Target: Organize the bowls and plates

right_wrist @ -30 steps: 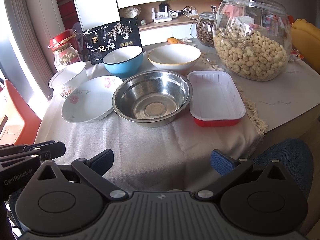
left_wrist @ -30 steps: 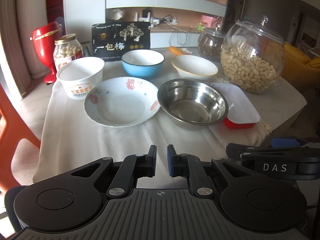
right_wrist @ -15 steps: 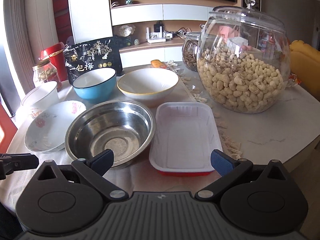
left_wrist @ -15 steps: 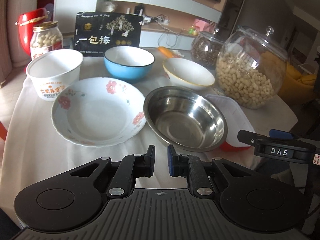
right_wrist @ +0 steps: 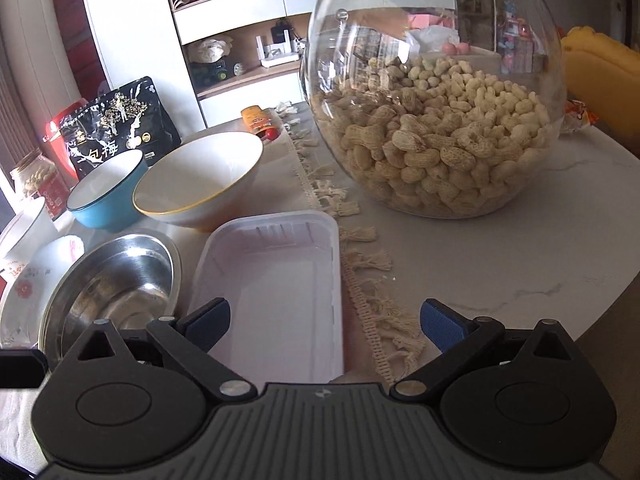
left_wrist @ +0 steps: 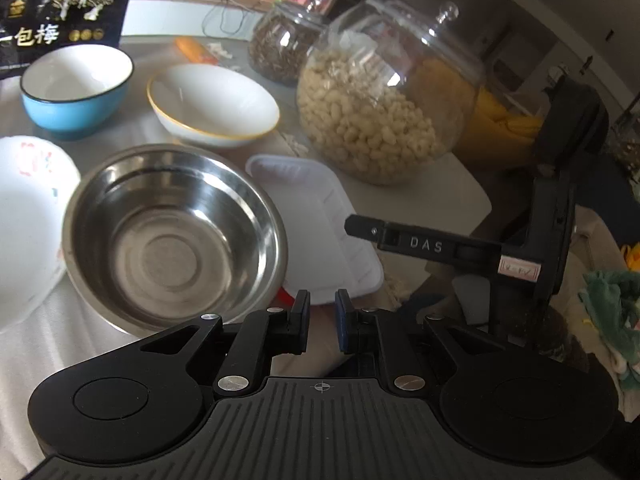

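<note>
A steel bowl [left_wrist: 172, 236] [right_wrist: 112, 280] stands on the white cloth, with a flowered plate [left_wrist: 28, 224] [right_wrist: 28, 292] to its left and a white plastic tray [left_wrist: 316, 224] [right_wrist: 276, 280] with a red underside to its right. Behind them are a blue bowl [left_wrist: 76, 88] [right_wrist: 108, 192] and a white bowl with a yellow rim [left_wrist: 212, 100] [right_wrist: 200, 180]. My left gripper [left_wrist: 322, 320] is shut and empty, just before the tray's near edge. My right gripper [right_wrist: 324, 320] is open, its fingers spread over the tray's near end, touching nothing that I can see.
A big glass jar of peanuts [right_wrist: 436, 120] [left_wrist: 384, 96] stands right of the tray, a smaller dark-filled jar [left_wrist: 284, 48] behind it. A black snack bag [right_wrist: 120, 128], a small nut jar [right_wrist: 36, 184] and a paper cup [right_wrist: 24, 228] sit at the left. The table edge [right_wrist: 592, 300] curves near right.
Both grippers have moved forward and lower over the table, towards the tray. The left view has swung to the right. The jaws of both stayed as they were.
</note>
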The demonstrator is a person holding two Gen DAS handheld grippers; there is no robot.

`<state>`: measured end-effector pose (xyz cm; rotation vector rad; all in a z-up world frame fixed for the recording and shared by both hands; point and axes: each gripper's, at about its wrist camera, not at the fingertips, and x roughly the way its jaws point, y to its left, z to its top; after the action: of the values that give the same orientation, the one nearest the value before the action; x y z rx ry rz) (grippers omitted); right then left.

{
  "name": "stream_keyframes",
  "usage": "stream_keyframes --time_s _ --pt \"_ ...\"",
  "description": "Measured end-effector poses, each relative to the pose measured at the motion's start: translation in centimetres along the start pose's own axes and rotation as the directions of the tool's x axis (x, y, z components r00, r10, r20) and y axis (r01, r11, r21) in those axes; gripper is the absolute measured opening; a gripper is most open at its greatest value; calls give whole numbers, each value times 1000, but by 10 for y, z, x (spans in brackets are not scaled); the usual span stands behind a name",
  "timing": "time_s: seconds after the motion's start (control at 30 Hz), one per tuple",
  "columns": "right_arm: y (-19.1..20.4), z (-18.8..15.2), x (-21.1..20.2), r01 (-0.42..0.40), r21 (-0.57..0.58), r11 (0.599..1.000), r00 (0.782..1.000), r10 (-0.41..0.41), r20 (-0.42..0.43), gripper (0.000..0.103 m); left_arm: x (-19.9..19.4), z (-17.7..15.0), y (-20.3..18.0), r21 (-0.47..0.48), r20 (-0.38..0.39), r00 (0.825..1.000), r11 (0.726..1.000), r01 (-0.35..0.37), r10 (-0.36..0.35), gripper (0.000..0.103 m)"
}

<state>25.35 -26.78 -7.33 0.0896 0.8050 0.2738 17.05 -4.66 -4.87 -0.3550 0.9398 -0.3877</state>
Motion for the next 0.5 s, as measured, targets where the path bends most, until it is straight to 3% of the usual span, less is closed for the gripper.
stream_keyframes --time_s 0.07,0.17,0.33,0.5 --pt "-12 2 5 -41 24 999 999 42 -29 98 25 1 -1 -36 -67 997 999 -26 24 15" --pt "-28 2 13 -106 56 993 992 109 -62 94 45 1 9 -123 -98 993 989 -83 71 15" --pt "-33 1 28 -171 42 984 980 174 -94 66 57 4 15 -207 -85 993 973 -99 83 15" --pt "-33 5 42 -264 57 963 954 270 -128 43 69 13 3 -157 -91 988 978 -135 121 13"
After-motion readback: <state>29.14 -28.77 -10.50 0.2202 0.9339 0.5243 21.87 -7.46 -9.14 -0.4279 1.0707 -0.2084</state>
